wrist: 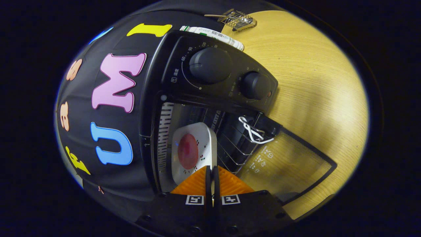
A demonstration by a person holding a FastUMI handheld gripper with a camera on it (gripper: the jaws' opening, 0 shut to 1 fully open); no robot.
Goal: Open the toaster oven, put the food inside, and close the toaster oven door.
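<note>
Gripper (211,171) fingers pressed together on the plate (197,138) rim inside the toaster oven (197,98) — wire rack (235,148) beside it, glass door (286,164) open over the table (312,82)

- Black toaster oven (217,85), two round knobs; its glass door (289,168) hangs fully open
- White square plate (194,153) inside on the rack, bearing reddish round food (187,151)

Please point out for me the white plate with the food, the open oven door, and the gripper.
white plate (206,131): gripper view, bare corner of its rim, inside the toaster oven.
oven door (289,164): gripper view, its glass pane, swung open.
gripper (212,171): gripper view, between its fingertips; jaws closed on the plate's edge.
</note>
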